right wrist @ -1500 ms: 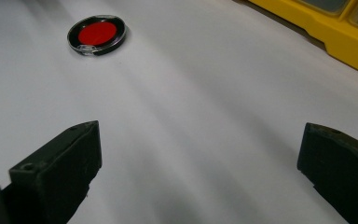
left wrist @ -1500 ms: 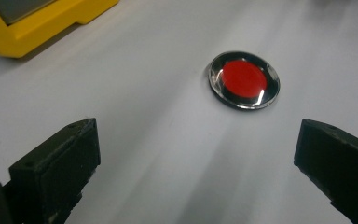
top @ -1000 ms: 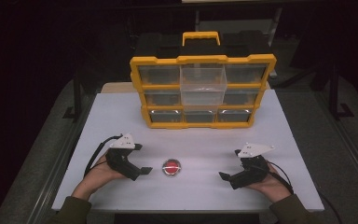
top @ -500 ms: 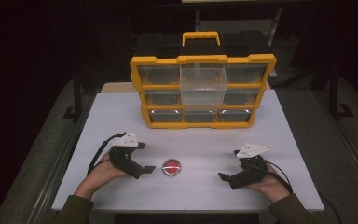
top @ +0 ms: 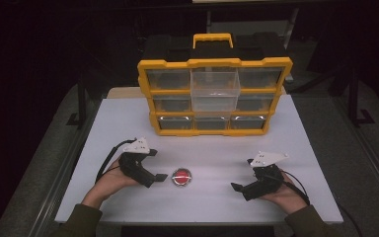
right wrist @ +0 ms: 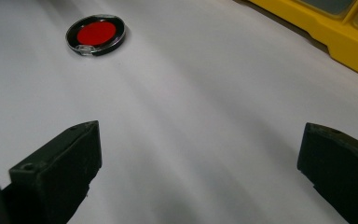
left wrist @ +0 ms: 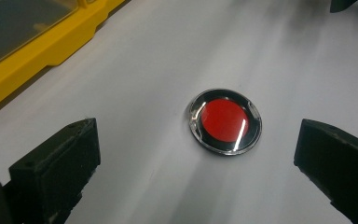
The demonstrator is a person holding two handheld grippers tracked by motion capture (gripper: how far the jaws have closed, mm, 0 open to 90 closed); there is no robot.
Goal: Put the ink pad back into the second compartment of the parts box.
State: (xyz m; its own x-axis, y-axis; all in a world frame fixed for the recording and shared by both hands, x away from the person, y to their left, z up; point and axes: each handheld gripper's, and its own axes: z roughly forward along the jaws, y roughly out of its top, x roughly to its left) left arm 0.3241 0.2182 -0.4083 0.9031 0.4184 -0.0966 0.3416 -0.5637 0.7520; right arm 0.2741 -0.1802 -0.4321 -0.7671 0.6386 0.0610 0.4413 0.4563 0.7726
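The left gripper (top: 159,177) rests low on the white table (top: 296,133), its jaws spread wide with nothing between them. Just beyond their tips, in line with the gap, lies the red disc (left wrist: 225,121) with a black rim under a clear cover, flat on the table and untouched. The right gripper (top: 238,187) sits well apart from the disc, jaws likewise spread and empty. Farther back stands the yellow organizer (top: 214,96) with clear drawers.

Red, black-rimmed disc (left wrist: 225,120); yellow organizer (top: 214,96)
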